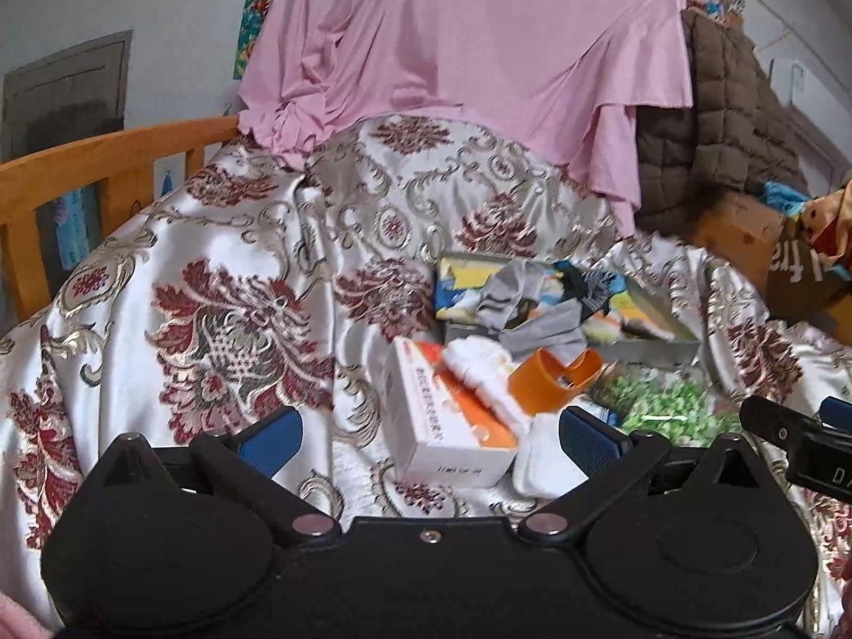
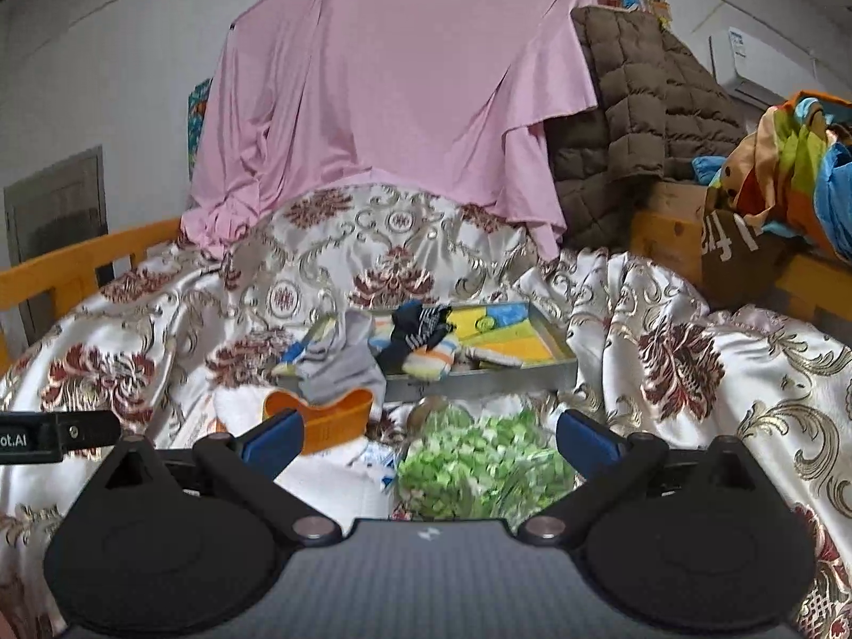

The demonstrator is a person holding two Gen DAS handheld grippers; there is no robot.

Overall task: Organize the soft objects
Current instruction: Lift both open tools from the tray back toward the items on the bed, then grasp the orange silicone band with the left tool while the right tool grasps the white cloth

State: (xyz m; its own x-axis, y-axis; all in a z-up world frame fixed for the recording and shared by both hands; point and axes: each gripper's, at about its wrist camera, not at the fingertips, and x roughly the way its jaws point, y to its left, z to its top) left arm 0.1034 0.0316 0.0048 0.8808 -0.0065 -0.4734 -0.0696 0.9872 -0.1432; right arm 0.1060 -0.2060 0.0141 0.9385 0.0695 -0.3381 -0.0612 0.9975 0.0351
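Satin bedspread (image 1: 223,245) with red and gold florals fills the scene, and both tools hover over it with nothing between their fingers: the left gripper (image 1: 428,439) gapes wide above a white and orange box (image 1: 452,420), the right gripper (image 2: 428,439) spread just as wide over a green leafy bundle (image 2: 479,468). Farther back sits the metal tray (image 2: 479,378), socks heaped inside, a grey sock (image 2: 341,367) spilling over its near-left rim. An orange cup (image 2: 330,420) lies between box and bundle.
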